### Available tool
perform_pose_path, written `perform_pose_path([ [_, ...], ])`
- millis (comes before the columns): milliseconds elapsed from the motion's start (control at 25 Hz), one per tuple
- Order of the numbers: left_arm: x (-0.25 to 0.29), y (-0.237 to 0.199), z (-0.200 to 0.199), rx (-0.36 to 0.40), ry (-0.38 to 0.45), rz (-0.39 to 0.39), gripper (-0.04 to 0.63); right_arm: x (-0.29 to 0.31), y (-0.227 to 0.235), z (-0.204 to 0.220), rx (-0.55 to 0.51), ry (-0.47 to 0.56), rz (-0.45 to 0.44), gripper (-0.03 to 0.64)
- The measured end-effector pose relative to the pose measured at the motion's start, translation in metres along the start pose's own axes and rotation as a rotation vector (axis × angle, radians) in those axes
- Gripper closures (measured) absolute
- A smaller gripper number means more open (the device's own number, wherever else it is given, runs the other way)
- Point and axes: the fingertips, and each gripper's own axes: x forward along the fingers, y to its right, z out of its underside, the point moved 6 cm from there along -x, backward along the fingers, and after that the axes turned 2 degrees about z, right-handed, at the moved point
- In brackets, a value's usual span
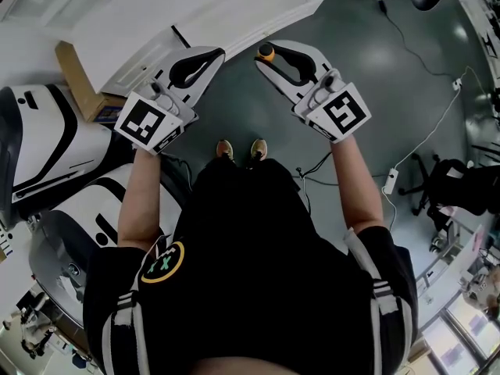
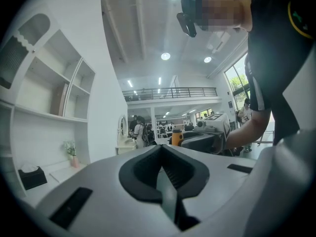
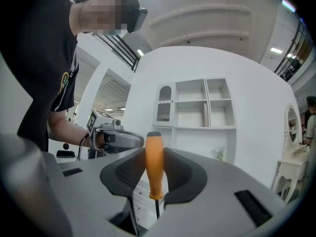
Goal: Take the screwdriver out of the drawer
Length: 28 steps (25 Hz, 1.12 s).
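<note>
1. The head view alone shows the whole stance. A person in a black shirt holds the left claw point(image 1: 212, 55) and the right claw point(image 1: 264, 58) out level, side by side and apart.
2. Right gripper view: the right claw is clamped on the orange plastic-handled screwdriver point(image 3: 153, 164). The handle stands upright between the dark pads, and the thin metal shaft runs down below them. The head view gives only the handle's dark-capped end at the claw tip. The screwdriver is in the air over the floor, clear of the furniture.
3. Left gripper view: the left claw's jaws meet at the tips with nothing between them.
4. Only the right gripper view shows the white shelf unit with open compartments point(image 3: 205, 105). Low between the jaws it also shows a stack of white drawer fronts point(image 3: 140, 201).
5. Edges, head view: the white furniture edge point(image 1: 234, 14) lies just beside the left claw, with a brown cardboard box point(image 1: 78, 76) further left. The grey-green floor point(image 1: 375, 76) is open between the claws and to the right of the right claw. A white power strip point(image 1: 390, 182) with cables lies well off to the right.
6. Counts: two claws, one marker cube on each, one screwdriver, two shoes point(image 1: 224, 150).
</note>
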Motion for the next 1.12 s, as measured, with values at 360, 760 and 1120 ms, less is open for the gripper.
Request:
perform_pose_path([
  [360, -0.007, -0.005, 0.002, -0.001, 0.009, 0.019, 0.578, 0.003, -0.003, 0.003, -0.023, -0.009, 0.036, 0.482],
  [760, -0.009, -0.007, 0.002, -0.003, 0.014, 0.021, 0.578, 0.004, -0.002, 0.0, -0.022, 0.008, 0.045, 0.482],
  [1120, -0.013, -0.013, 0.001, 0.0, 0.017, 0.013, 0.578, 0.011, -0.001, 0.002, -0.034, -0.002, 0.033, 0.482],
])
